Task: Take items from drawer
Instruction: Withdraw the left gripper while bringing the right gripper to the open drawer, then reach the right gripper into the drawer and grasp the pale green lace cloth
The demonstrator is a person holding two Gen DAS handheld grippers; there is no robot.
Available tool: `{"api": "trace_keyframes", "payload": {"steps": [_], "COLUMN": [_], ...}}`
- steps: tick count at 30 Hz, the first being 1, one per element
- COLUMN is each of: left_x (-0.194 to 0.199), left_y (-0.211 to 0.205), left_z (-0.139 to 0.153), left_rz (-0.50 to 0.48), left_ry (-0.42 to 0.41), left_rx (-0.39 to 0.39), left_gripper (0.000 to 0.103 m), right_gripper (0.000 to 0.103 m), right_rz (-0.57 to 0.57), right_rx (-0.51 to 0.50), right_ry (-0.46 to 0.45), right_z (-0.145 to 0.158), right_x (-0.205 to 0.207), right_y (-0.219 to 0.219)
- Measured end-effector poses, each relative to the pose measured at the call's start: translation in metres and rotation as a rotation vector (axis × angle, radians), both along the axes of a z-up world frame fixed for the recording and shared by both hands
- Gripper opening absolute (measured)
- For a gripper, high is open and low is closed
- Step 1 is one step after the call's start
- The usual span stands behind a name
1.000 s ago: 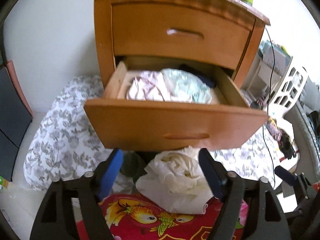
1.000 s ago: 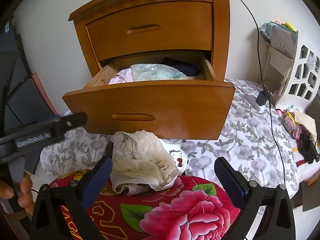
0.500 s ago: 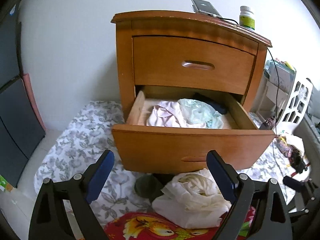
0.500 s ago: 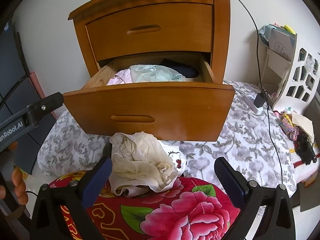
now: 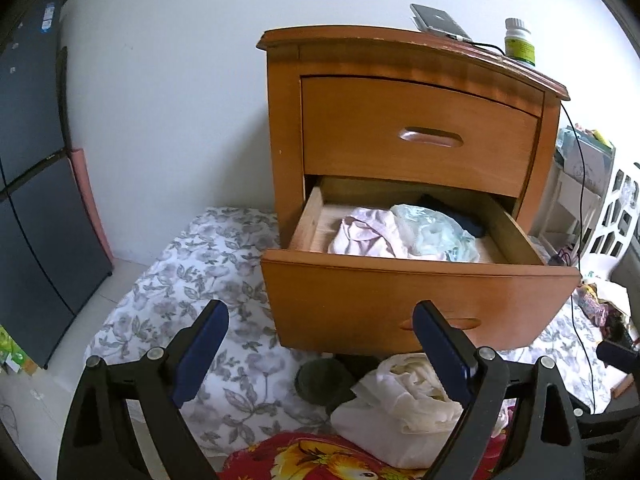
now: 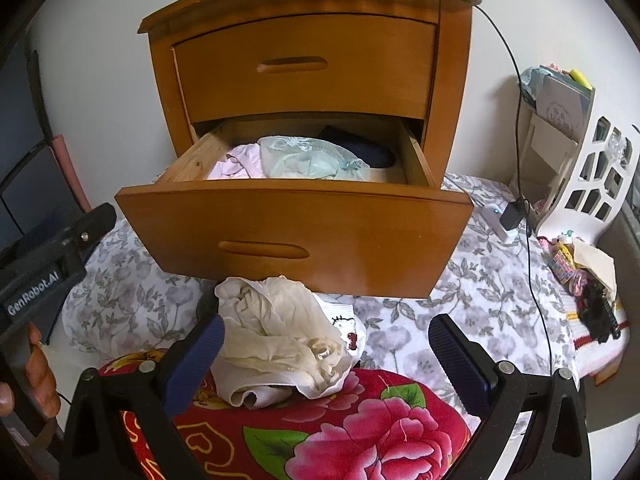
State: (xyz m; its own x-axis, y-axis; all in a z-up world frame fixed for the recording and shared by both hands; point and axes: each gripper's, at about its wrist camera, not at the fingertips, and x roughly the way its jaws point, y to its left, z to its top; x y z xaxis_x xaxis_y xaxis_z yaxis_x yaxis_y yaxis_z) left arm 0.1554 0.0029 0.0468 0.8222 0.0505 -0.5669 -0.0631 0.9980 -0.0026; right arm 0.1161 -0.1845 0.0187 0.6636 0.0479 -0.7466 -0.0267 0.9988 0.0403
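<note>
Both my left fingers and right fingers are spread and empty, short of the pulled-out lower wooden drawer. Inside lie a crumpled pale pink garment and a mint-green lacy one, soft and loosely bunched. Next, I judge, reach over the front and pinch one.

Left tool open, empty; drawer open w/ clothes.

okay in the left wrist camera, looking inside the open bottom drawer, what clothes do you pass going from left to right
pink garment → pale green garment → dark blue garment, tucked toward the back right of the open drawer.
</note>
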Motion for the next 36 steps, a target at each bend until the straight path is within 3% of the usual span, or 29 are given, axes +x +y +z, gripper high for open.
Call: {"api": "trace_keyframes", "payload": {"steps": [9,17,22,28,36], "left_x": [0.008,0.033,0.049,0.064,0.08], "left_y": [0.014,0.025,0.035,0.039,0.029], "left_z": [-0.004,0.028,0.054,0.069,0.051], "left_rz": [0.022,0.045,0.056,0.065,0.03], "left_ry": [0.044,0.157,0.133,0.103,0.098], "left_rx": [-0.044,-0.044,-0.07,-0.089,-0.086], "left_gripper": [0.094,0.094,0.094,0.094,0.094], "right_gripper": [0.103,0.103,0.103,0.103,0.103], "right_rz": [0.044,0.128,0.177,0.198,0.187], "right_rx": [-0.031,-0.015,0.058,0.064,0.049], "right_ry": [-0.016,-0.037,-0.04,-0.044,-0.015], "right_z": [0.012,0.042,0.071,0.101,0.129], "right_x": [0.015,0.046,0.074,0.107,0.149], "right_y": [0.011,0.015,0.013,0.011,0.004]}}
